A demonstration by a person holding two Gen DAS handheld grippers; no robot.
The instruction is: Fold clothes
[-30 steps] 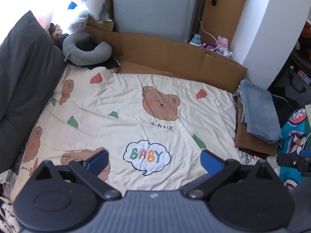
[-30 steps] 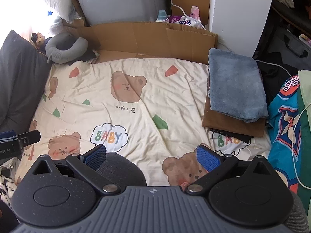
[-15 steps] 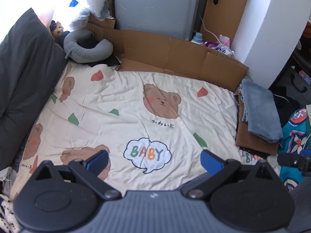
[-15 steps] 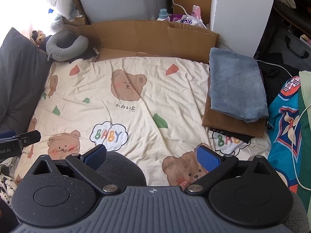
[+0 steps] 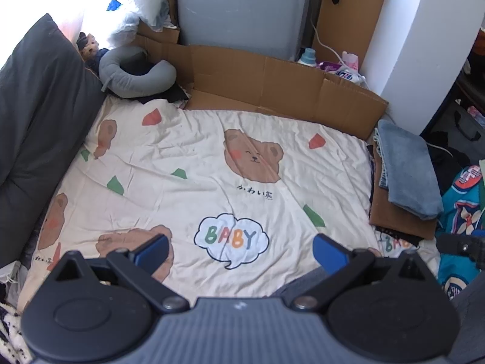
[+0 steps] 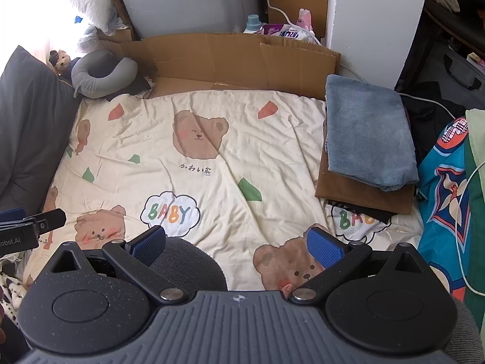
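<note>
Clothes sit stacked at the bed's [image 6: 212,176] right edge, blue towel [image 6: 368,139] on top; both claws, left [image 5: 241,250] and right [image 6: 236,244], gape empty — seemingly nothing left spread to fold.

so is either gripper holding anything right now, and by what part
Nothing is held. The left gripper and right gripper are both open above the bear-print sheet.

Each handheld unit, the left gripper [image 5: 241,250] and the right gripper [image 6: 236,242], was a dark grey ribbed plastic body with two round black discs, silver pivot screws, black linkage arms and blue textured finger pads [image 6: 322,247].
</note>
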